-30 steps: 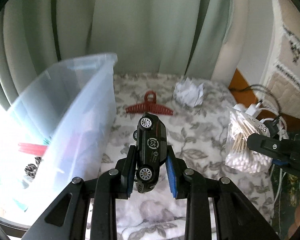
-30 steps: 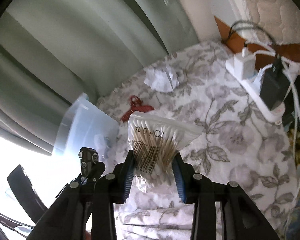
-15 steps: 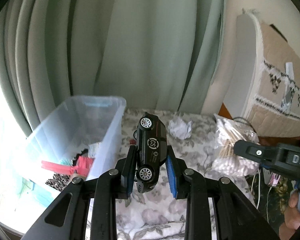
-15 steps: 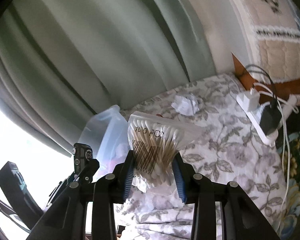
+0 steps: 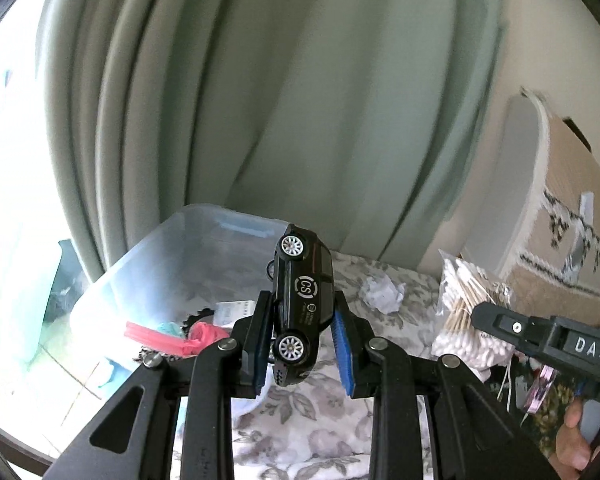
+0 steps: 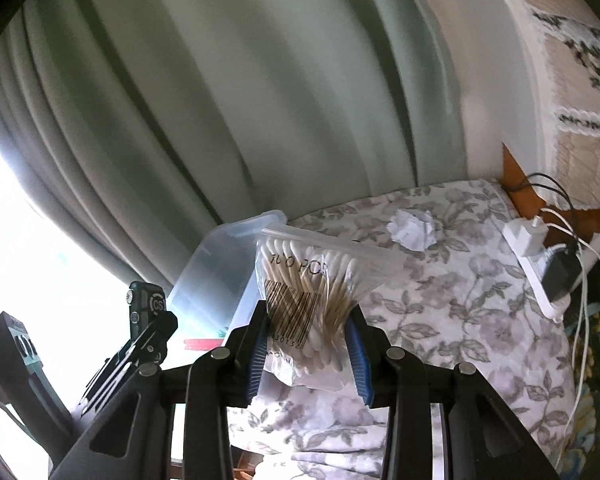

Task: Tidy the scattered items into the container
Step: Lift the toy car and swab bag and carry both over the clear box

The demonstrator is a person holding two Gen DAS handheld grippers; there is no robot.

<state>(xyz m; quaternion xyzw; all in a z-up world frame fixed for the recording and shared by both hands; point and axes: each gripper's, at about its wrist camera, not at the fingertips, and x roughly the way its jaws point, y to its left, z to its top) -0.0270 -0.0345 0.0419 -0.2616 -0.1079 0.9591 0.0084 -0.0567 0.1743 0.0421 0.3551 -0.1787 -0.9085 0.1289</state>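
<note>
My left gripper point(image 5: 302, 334) is shut on a black toy car point(image 5: 302, 304), which stands on end with its white wheels facing the camera. It hangs in the air beside the right rim of the clear plastic container point(image 5: 148, 260). My right gripper point(image 6: 307, 342) is shut on a clear bag of cotton swabs point(image 6: 312, 296), also lifted above the floral cloth point(image 6: 460, 300). That bag point(image 5: 464, 316) shows at the right of the left wrist view, and the car point(image 6: 144, 308) at the lower left of the right wrist view. A crumpled white paper ball point(image 6: 412, 229) lies on the cloth.
Inside the container lie a pink strip point(image 5: 156, 336) and other small items. Grey-green curtains point(image 5: 300, 100) hang behind. A white power strip with chargers and cables point(image 6: 548, 272) sits at the cloth's right edge. A patterned mattress point(image 5: 572, 232) stands at the right. A hand point(image 5: 572, 444) holds the right gripper.
Both grippers have risen with their loads and tilted up, so the cloth and container look lower and smaller. The red hair clip has dropped out of sight behind the car and the bag.
</note>
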